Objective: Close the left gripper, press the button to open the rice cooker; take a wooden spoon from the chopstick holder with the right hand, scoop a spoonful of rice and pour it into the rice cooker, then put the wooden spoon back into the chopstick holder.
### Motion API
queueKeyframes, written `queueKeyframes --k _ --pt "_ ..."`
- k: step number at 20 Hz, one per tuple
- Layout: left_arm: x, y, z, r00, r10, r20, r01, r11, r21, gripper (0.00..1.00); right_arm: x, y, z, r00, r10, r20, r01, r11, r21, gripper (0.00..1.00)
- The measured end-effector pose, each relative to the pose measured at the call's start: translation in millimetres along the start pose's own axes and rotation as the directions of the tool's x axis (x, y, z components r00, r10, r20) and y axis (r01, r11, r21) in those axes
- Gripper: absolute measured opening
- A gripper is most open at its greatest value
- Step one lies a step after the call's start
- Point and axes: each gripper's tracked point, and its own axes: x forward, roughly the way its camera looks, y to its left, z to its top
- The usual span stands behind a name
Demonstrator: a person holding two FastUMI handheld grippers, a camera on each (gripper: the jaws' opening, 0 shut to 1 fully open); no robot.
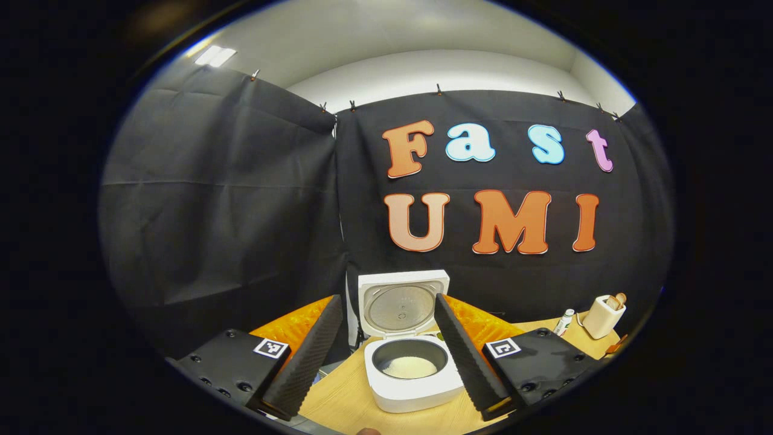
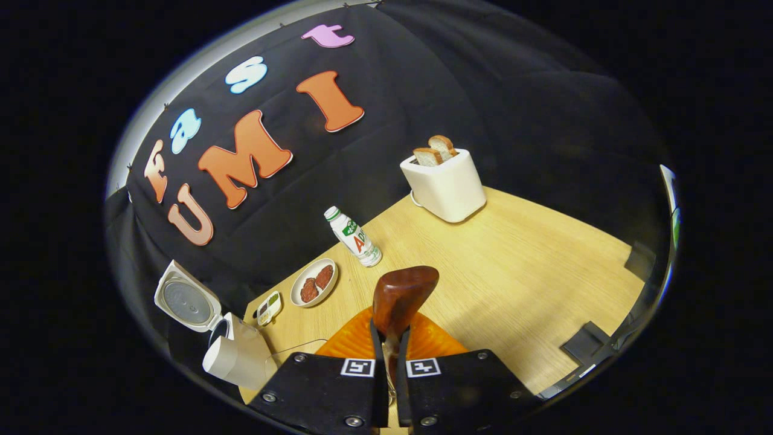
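Observation:
The white rice cooker stands on the wooden table with its lid raised, and white rice lies in its dark inner pot. My left gripper is open above and in front of it, one finger showing to each side, touching nothing. My right gripper is shut on the handle of the wooden spoon, whose brown bowl points up and away over an orange ridged object. In the right gripper view the open rice cooker lies at the lower left.
A white toaster with bread slices stands at the far side, with a small bottle, a plate of brown food and a small dish nearer the cooker. The orange ridged object shows behind the cooker.

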Motion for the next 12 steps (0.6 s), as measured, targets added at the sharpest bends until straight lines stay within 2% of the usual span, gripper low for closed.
queueKeyframes --k 6,12 --pt "18.8 2.2 -4.0 0.997 -0.077 -0.007 0.077 0.997 -0.015 1.00 -31.3 26.8 21.0 0.997 -0.015 0.073 0.016 1.000 -0.003 0.05" --pt "36.2 12.2 -23.5 0.988 -0.145 -0.050 0.141 0.987 -0.074 1.00 -51.8 95.1 20.0 0.991 0.066 0.114 -0.062 0.997 -0.036 0.05"
